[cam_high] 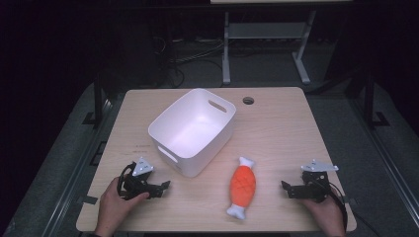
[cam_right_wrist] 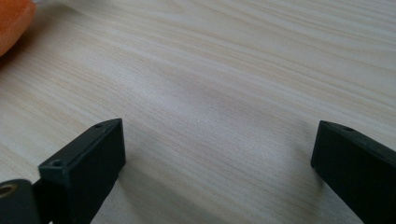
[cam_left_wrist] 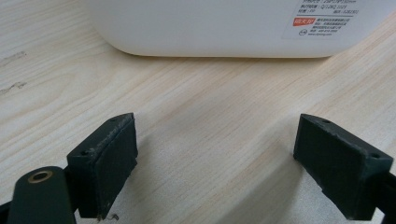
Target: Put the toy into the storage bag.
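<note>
- Left gripper: jaws spread, empty, just beside white plastic bin.
- Right gripper: jaws spread, empty.
- Orange-and-white bone-shaped toy lies on pale wooden bench, between the 2 grippers.

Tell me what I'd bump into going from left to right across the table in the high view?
Left gripper → white bin → orange and white toy → right gripper. Both grippers rest open near the table's front edge, each held by a hand.
</note>
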`<act>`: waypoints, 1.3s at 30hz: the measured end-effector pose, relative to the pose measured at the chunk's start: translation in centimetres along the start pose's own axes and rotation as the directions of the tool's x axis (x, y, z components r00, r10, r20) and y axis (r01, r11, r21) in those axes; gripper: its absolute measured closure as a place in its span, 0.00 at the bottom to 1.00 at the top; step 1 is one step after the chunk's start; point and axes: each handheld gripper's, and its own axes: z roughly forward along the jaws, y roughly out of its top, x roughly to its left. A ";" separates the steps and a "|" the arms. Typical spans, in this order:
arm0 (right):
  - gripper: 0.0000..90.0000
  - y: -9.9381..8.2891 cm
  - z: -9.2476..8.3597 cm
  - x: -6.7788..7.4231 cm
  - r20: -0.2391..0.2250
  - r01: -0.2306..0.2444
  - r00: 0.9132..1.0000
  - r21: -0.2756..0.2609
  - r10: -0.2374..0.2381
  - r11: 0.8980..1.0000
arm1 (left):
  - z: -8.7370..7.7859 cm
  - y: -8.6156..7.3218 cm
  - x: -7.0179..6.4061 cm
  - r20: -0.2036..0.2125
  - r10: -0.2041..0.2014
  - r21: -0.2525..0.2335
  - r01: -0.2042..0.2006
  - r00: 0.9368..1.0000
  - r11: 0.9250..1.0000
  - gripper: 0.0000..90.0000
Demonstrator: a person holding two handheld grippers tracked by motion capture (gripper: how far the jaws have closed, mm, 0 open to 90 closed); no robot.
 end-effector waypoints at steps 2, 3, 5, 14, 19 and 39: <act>0.03 0.0 0.0 0.0 -0.001 0.000 1.000 0.000 0.000 1.000 | 0.0 0.0 0.0 0.000 0.000 0.000 0.000 1.000 1.000 0.14; 0.03 0.0 0.0 0.0 -0.001 0.002 1.000 0.000 -0.002 1.000 | 0.0 0.0 0.0 0.000 0.000 0.000 0.000 1.000 1.000 0.14; 0.03 0.0 0.0 0.0 -0.005 0.004 1.000 0.001 -0.004 1.000 | 0.0 0.0 0.0 0.000 0.000 0.000 0.000 1.000 1.000 0.14; 0.15 0.7 -0.3 0.1 -0.004 0.017 1.000 0.028 -0.016 0.999 | 0.0 0.0 0.0 0.000 0.001 0.000 -0.001 1.000 1.000 0.14; 0.19 1.0 -0.4 0.2 -0.014 0.017 1.000 0.033 -0.017 0.999 | 0.0 0.0 0.0 0.001 0.001 -0.001 -0.001 1.000 1.000 0.14; 1.00 3.4 -0.5 1.1 -0.157 0.066 0.986 0.053 -0.057 0.996 | 0.0 0.0 0.0 0.001 0.001 0.000 -0.001 1.000 1.000 0.14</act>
